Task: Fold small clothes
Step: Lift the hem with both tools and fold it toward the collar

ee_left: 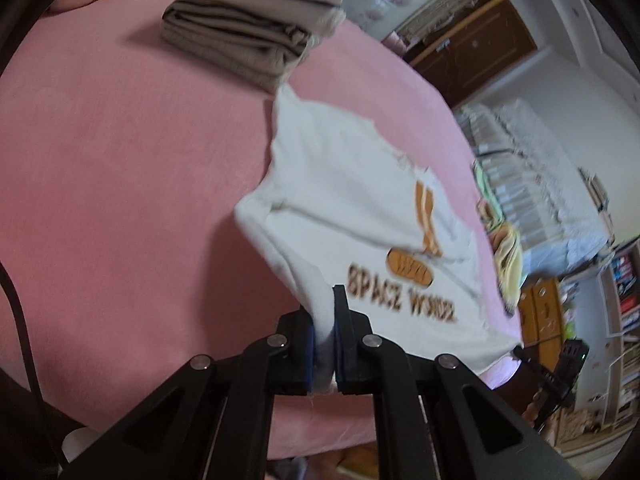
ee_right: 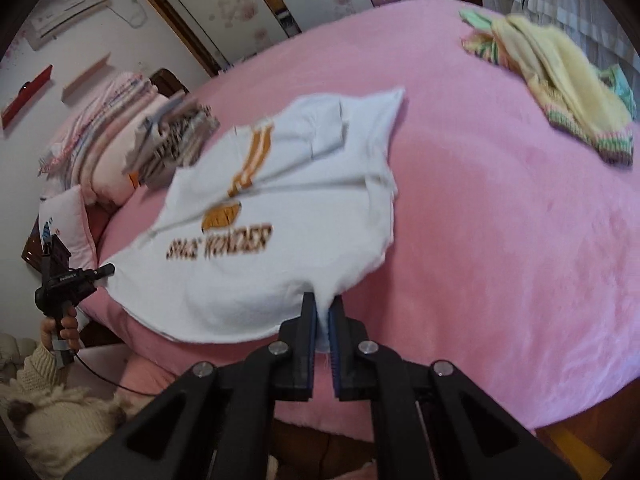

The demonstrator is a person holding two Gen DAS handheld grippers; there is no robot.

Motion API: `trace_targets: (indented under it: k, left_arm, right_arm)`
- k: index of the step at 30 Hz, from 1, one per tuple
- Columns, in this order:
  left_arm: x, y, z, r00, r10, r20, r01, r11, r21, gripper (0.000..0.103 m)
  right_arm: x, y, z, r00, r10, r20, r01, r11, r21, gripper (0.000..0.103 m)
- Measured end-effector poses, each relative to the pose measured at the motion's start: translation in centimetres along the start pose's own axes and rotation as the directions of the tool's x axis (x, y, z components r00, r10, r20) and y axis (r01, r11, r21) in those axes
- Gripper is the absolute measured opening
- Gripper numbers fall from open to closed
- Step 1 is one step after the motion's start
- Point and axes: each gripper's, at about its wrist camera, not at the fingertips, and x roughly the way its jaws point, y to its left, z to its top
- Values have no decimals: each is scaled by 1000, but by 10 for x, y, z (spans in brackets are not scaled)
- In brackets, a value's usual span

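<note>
A small white T-shirt with orange print and brown lettering is spread over the pink bed, its near edge lifted. My left gripper is shut on one near corner of the shirt. My right gripper is shut on the other near corner of the same shirt. The left gripper also shows in the right wrist view, at the shirt's left corner. The shirt is blurred in both views.
A stack of folded grey and beige clothes sits at the far end of the bed; it shows too in the right view. A loose yellow and green knit garment lies at the right. Pillows and folded quilts lie behind the stack.
</note>
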Motion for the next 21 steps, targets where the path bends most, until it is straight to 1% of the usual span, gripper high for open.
trace_targets:
  k: [2,4,8,11,14,18,21]
  left_arm:
    - [1,-10,16,1000,4,31,-3,1000,-13,5]
    - [5,-23,34,998,28,63,-27,1000,-8,5]
    - [8,-40,76,985,112,130,-114,993,3,5]
    - [17,-51,108,967,188,170,-193,981,14,5]
    - [37,-62,138,951,246,189,-257,966,34,5]
    - [69,-78,166,924,320,212,-344,935,88,5]
    - [93,-81,185,917,347,200,-370,924,94,5]
  right_arm:
    - [-5,8,20,999,1,39,0,1000,-21,5]
    - [-8,12,38,997,0,73,2,1000,-29,5]
    - [-5,14,79,992,-17,125,21,999,-26,5]
    - [7,13,109,988,-47,147,51,998,-23,5]
    - [20,10,136,984,-75,159,79,997,-22,5]
    - [46,0,167,983,-99,152,100,995,1,5]
    - [71,-12,187,984,-123,129,121,992,25,5]
